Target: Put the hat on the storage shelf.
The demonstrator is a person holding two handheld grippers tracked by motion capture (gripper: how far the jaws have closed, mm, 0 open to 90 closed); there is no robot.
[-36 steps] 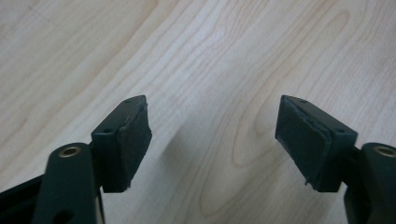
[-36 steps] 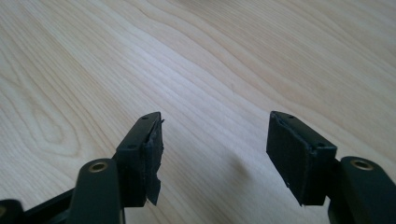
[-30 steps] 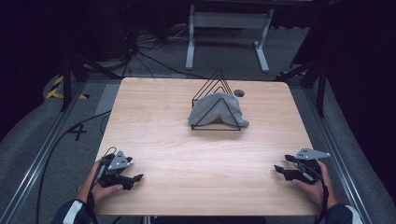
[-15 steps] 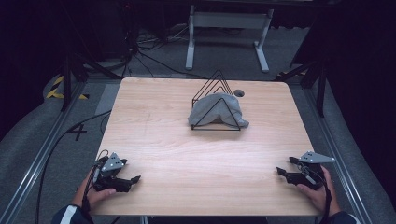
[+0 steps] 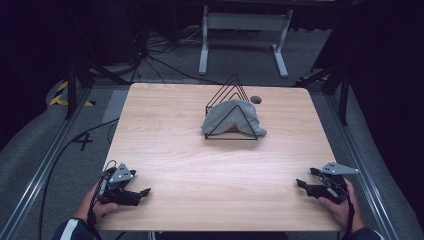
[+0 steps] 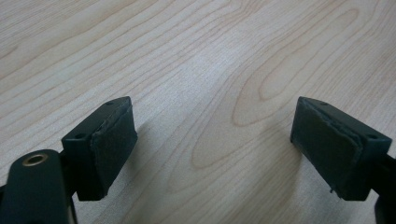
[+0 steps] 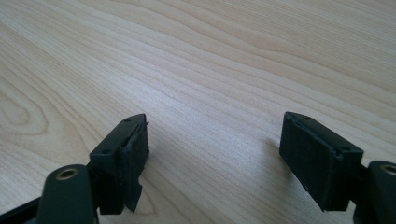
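Observation:
A grey cloth [image 5: 226, 119] lies bunched inside a black wire rack [image 5: 233, 86] of triangular dividers, at the back middle of the wooden table [image 5: 200, 165]. My left gripper [image 5: 143, 193] rests at the front left corner in a hand and points right. Its jaws have just been opening and stand open over bare wood in the left gripper view [image 6: 212, 126]. My right gripper [image 5: 302, 184] sits at the front right corner and points left. Its jaws have also just been opening, with only tabletop between them [image 7: 215, 135]. Both grippers are far from the cloth.
A small round hole [image 5: 256, 99] sits in the tabletop just behind the rack. Cables [image 5: 65, 150] run over the grey floor at the left. A white metal stand [image 5: 245, 30] is beyond the table's far edge.
Both hands keep their places at the front corners. The cloth and rack have not moved.

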